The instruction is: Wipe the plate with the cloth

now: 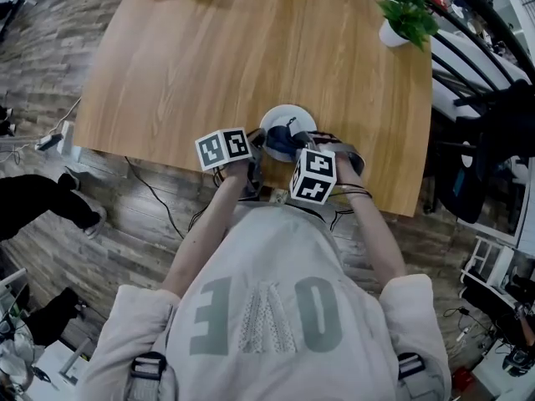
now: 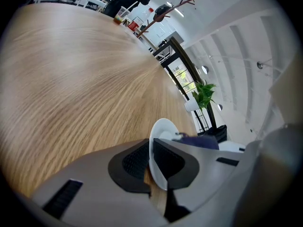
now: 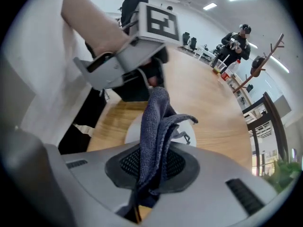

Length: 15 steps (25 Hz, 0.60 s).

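Now – head view, layout: plate [image 1: 282, 112] is seen on the table [image 1: 234, 48], close to the near edge, just ahead of the person's torso; both grippers are crowded over it.
Head view, left side: left gripper [image 1: 257, 143] is set at the plate's left rim.
Head view, right side: right gripper [image 1: 294, 144] is held over the plate w/ the dark cloth [image 1: 280, 144] bunched on its middle.
Left gripper view, claw: jaws are closed onto the plate [image 2: 163, 129] rim, one pad each side, so the plate is pinned; cloth [image 2: 201, 141] shows just beyond.
Left gripper view, plate's lie: flat or slightly tipped can't be told.
Right gripper view, claw: jaws are clamped on the cloth [image 3: 155, 126], a fold standing past the pads, the rest hanging below; plate [image 3: 134, 130] lies right beneath.
Step judged: wiping, w/ the rim steadied from the left.
Doing it well: cloth should be pressed flat, not dragged by one fold; strokes are best run round the face and away from the pinned rim; the rim clamp should be held firm so the plate isn't spun or skidded.
Edges: near table edge is tight, so pushes twd the torso are best avoided.
Open room: wide bare wood lies beyond and to both sides; potted plant [image 1: 407, 11] stands well apart at the far right corner.
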Motion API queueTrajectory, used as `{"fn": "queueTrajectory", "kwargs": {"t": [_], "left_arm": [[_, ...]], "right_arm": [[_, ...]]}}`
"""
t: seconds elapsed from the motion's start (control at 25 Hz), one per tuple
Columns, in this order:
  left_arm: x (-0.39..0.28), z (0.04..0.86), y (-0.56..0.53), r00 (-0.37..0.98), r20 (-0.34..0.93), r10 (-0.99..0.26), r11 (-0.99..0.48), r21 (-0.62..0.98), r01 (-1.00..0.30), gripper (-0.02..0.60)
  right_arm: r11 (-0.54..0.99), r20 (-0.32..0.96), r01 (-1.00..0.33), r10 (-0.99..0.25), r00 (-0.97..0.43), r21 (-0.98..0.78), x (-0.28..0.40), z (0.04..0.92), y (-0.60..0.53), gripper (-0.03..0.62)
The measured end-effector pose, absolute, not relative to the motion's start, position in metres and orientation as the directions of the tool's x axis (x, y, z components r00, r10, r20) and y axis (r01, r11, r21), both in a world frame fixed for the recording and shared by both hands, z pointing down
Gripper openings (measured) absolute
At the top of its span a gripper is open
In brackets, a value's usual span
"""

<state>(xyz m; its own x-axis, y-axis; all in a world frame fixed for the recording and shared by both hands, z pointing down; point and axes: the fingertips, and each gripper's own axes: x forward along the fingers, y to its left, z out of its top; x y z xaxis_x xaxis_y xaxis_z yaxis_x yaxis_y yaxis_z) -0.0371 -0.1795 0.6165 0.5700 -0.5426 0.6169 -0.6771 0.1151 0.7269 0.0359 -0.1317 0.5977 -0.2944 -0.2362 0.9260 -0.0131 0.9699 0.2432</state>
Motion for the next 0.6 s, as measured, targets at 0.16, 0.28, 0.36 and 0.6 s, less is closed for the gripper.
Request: {"fn": "queueTrajectory", "kwargs": {"t": [0.16,0.28,0.36,0.6], "left_arm": [[-0.035,0.617,-0.18,0.57,0.616,-0.544,0.115,0.727,-0.677,0.032],[-0.035,0.617,-0.18,0.567,0.616,-0.546,0.114,0.725,-0.679,0.032],[-0.035,0.617,-0.179,0.566,0.616,-0.548,0.114,0.725,-0.679,0.032],[-0.035,0.617,-0.181,0.564,0.617,-0.548,0.12,0.726,-0.677,0.032]], "right_arm": [[0.941,0.903,-0.039,-0.334,-0.271,0.337,0.025,0.591,-0.19,0.057],[0.941,0.902,-0.037,-0.333,-0.276,0.336,0.01,0.594,-0.211,0.057],[0.942,0.907,-0.029,-0.33,-0.261,0.335,0.007,0.6,-0.218,0.057],[0.939,0.907,-0.02,-0.336,-0.256,0.342,0.007,0.61,-0.215,0.057]]}}
